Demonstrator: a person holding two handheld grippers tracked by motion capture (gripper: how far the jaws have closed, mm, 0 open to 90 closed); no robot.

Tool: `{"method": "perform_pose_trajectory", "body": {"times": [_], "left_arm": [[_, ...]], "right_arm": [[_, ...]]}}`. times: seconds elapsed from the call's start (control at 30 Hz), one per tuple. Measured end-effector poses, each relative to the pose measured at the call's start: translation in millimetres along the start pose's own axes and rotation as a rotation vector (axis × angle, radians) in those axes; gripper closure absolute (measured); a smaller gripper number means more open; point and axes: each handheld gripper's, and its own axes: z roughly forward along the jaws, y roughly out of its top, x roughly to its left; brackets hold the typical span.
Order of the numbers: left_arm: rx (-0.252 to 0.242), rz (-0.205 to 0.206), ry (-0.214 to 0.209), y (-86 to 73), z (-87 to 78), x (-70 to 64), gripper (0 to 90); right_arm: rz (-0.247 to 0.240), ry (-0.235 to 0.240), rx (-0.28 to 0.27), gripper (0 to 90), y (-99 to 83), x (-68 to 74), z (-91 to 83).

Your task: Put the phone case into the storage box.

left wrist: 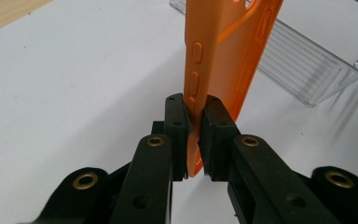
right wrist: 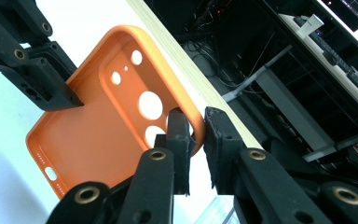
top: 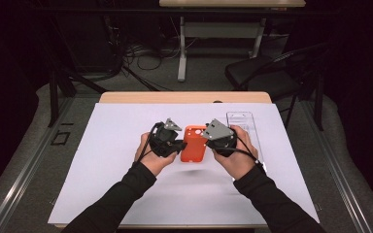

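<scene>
1. Phone case (top: 194, 144), orange and empty, hangs above the white tabletop (top: 107, 160), held between the two grippers near the middle of the sheet.
2. Left gripper (left wrist: 193, 116) has its jaws closed on one long side wall of the case, just below the moulded button bumps.
3. Right gripper (right wrist: 193, 128) has its jaws closed on the opposite rim, beside the round camera holes.
4. It looks light, thin and rubbery: I judge it will flex and twist rather than crack, so a firm pinch on the raised rim should hold better than one on the flat back.
5. Its inner face is finely dotted and matte, its corners rounded, its outer edge smooth, which may let it slip.
6. A clear ribbed plastic tray (top: 245, 127) lies on the tabletop just beyond the right hand (top: 238, 160).
</scene>
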Motion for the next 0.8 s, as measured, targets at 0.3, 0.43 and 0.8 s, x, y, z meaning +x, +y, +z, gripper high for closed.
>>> {"method": "perform_pose_trajectory", "body": {"times": [0.3,0.43,0.8], "left_arm": [[-0.003,0.000,-0.001,-0.5,0.5,0.3,82.1],[-0.003,0.006,-0.001,-0.4,0.5,0.4,82.0],[-0.024,0.002,0.000,0.3,-1.3,0.5,80.6]], "right_arm": [[0.020,0.012,0.002,81.2,-0.7,-1.4,0.7],[0.024,0.013,0.001,81.4,-0.8,-1.5,0.8],[0.032,0.011,-0.008,81.5,0.6,-4.1,-1.3]]}}
